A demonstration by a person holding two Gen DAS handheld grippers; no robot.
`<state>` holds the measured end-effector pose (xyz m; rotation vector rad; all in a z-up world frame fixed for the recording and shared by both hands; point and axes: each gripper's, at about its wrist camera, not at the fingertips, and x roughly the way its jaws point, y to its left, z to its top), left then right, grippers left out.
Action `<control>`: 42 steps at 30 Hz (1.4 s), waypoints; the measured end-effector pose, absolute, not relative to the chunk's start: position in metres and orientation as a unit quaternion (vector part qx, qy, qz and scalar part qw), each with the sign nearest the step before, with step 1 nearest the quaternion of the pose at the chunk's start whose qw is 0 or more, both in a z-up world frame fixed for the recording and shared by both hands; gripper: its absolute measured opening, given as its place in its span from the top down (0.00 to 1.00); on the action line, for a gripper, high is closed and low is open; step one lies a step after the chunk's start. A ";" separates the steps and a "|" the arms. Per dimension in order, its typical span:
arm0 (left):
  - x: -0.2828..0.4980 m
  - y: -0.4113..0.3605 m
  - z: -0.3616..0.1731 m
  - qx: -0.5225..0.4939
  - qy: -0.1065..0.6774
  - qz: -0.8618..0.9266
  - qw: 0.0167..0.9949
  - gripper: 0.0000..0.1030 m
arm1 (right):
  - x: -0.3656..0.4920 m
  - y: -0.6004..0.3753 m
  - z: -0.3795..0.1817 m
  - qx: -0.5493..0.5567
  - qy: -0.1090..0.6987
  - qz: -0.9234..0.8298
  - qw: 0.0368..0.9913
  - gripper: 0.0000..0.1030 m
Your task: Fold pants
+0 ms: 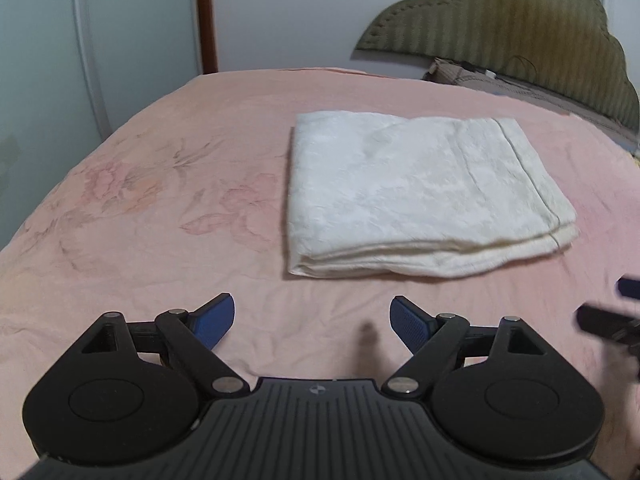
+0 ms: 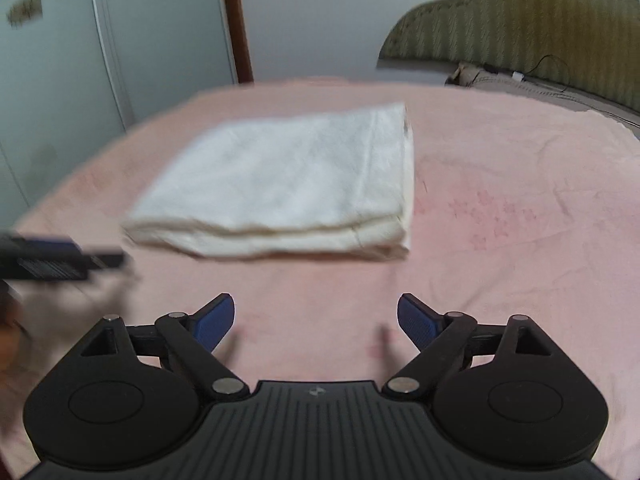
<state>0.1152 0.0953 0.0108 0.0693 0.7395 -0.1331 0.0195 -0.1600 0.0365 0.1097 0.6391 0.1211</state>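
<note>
- Left wrist view: the left gripper (image 1: 312, 322) hovers low over the pink bedspread (image 1: 140, 200), its 2 blue-padded fingers (image 1: 214, 320) spread wide apart with nothing between them.
- The white pants (image 1: 416, 196) lie ahead and slightly to the right, already reduced to a flat rectangular bundle of several stacked layers; the layered edge faces the camera and a seam runs along the right side.
- The gripper is near the bundle but clear of it; bare bedspread separates the fingertips from the closest cloth edge.
- A blurred part of the right gripper (image 1: 612, 316) enters at the right margin.
- A padded olive headboard (image 1: 520, 28) rises beyond the far edge of the bed, with a pale wardrobe (image 1: 80, 40) to the left.
- Right wrist view: the right gripper (image 2: 316, 322) likewise stands open and empty above the bedspread (image 2: 520, 220), short of the fabric.
- Here the pants (image 2: 288, 184) lie ahead and slightly to the left, layered edge toward the camera; the picture is motion-blurred, so fine creases cannot be read.
- The left gripper (image 2: 60, 258) appears as a dark blur at the left margin.
- Judgement of step: folding looks finished or nearly so, with both tools released and neither touching the cloth.
- Judgement of next move: if 1 more fold is wanted, each gripper must close on a near corner of the stack, catching all layers together; otherwise only a clear retreat remains.
</note>
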 end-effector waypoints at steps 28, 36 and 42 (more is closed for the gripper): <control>0.108 0.078 -0.020 0.044 0.350 -0.042 0.935 0.09 | 0.034 -0.136 -0.007 0.024 0.307 0.005 0.951 0.00; 0.106 0.078 -0.028 0.050 0.332 -0.035 0.941 0.01 | 0.034 -0.140 -0.018 0.031 0.311 0.000 0.950 0.00; 0.105 0.077 -0.030 0.052 0.325 -0.034 0.944 0.00 | 0.034 -0.138 -0.019 0.028 0.312 -0.002 0.950 0.00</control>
